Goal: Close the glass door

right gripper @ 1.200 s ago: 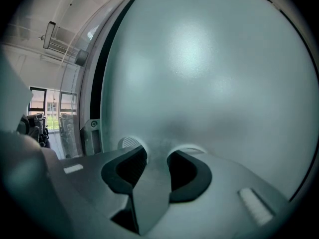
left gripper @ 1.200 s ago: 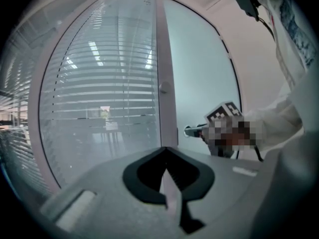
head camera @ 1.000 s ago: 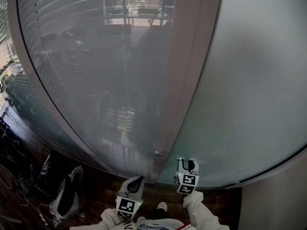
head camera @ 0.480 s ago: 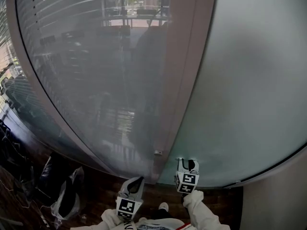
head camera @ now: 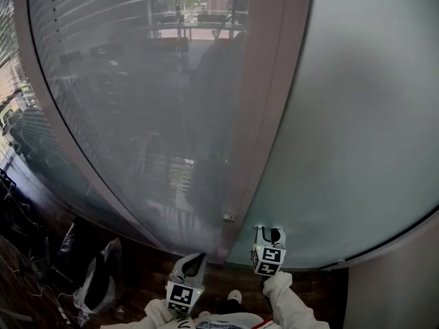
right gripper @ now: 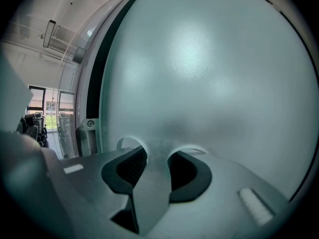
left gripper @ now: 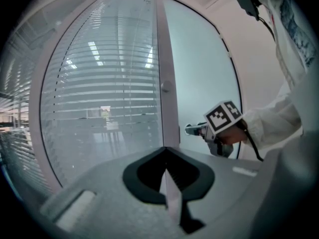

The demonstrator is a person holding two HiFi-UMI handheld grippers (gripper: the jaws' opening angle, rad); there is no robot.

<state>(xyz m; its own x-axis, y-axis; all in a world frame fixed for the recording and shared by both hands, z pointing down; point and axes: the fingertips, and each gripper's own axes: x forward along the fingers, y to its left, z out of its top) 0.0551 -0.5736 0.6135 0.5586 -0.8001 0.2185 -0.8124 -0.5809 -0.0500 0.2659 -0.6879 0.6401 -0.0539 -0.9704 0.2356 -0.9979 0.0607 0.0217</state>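
Note:
A frosted glass door (head camera: 357, 115) fills the right of the head view, its edge against a pale upright frame post (head camera: 264, 115). My right gripper (head camera: 269, 237) is up against the glass low down. In the right gripper view its jaws (right gripper: 158, 156) stand on either side of a grey upright door handle (right gripper: 154, 183), shut on it. The left gripper view shows that gripper (left gripper: 195, 129) at the door's edge. My left gripper (head camera: 194, 259) hangs back from the post, its jaws (left gripper: 167, 156) shut on nothing.
A glass panel with blinds behind it (head camera: 137, 101) curves off to the left of the post. Bags (head camera: 96, 283) lie on the dark wood floor (head camera: 147, 269) at lower left. A white wall (head camera: 405, 279) stands at the right. A small lock plate (head camera: 228, 218) sits on the post.

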